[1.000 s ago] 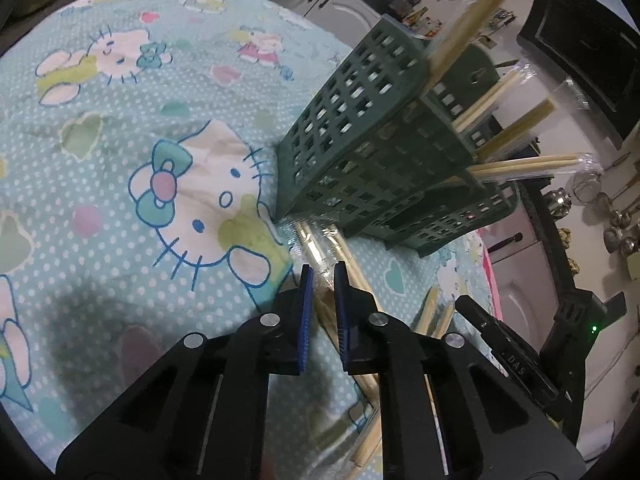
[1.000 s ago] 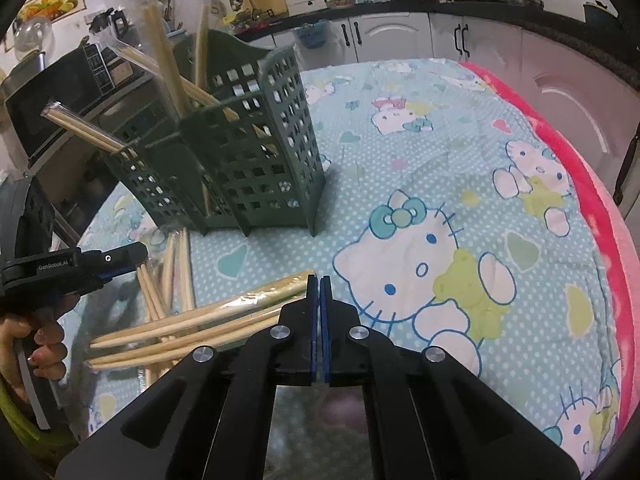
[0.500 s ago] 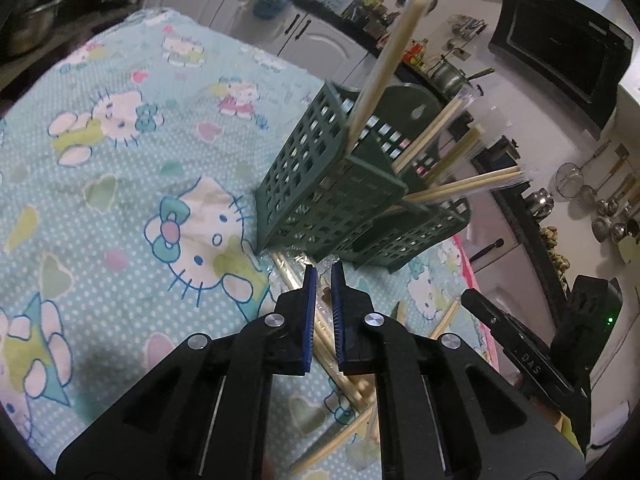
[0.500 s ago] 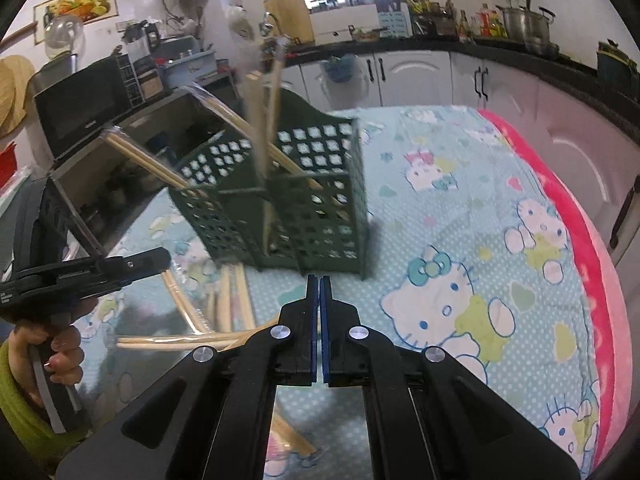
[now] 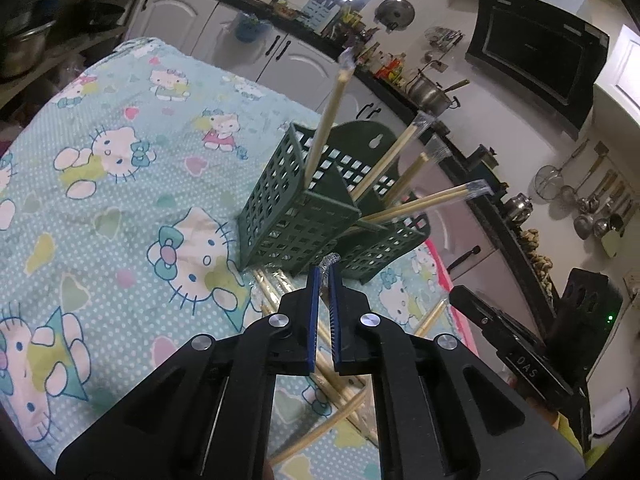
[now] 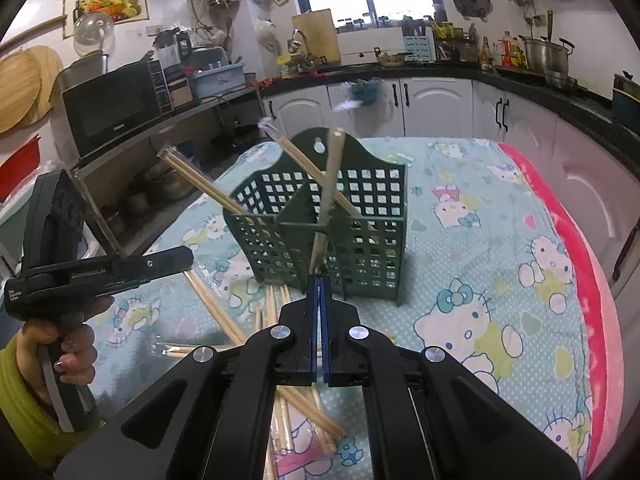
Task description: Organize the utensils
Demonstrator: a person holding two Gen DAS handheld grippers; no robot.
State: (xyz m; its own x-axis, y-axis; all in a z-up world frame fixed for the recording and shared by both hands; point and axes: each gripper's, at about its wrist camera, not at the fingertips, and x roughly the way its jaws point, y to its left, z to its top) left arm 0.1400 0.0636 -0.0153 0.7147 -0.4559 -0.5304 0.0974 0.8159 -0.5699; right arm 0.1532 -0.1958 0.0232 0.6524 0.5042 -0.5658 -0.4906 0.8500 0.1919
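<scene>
The left gripper (image 5: 325,280) hangs above the table, just short of the green basket (image 5: 304,216). Its blue pads (image 5: 315,312) stand nearly together, with a narrow gap, and a wrapped pair of chopsticks (image 5: 329,261) passes between them; the crinkled tip of the clear wrapper sticks out past the fingertips. From this view it reads as clamped on that pair.

The right gripper (image 6: 319,280) has its pads pressed flat together, no gap visible. Whether anything thin sits between them cannot be told. Its tips point at the lower front of the basket (image 6: 360,248).

The basket is a dark green plastic grid holder with a divider and a tall back plate with a hanging hole. It stands upright on the table, toward the far middle of the cloth. Several chopsticks in the basket (image 6: 332,184) lean out at different angles, some with clear wrappers on their upper ends.

Loose chopsticks (image 6: 224,312) lie flat on the cloth in a crossed heap in front of the basket, near the table edge closest to the person, below both grippers. Some are in clear sleeves.

The tablecloth (image 5: 120,184) is light blue with white dots and cartoon cats; a pink border (image 6: 576,240) runs along the table's right edge. Kitchen cupboards (image 6: 436,104) stand behind the table.
</scene>
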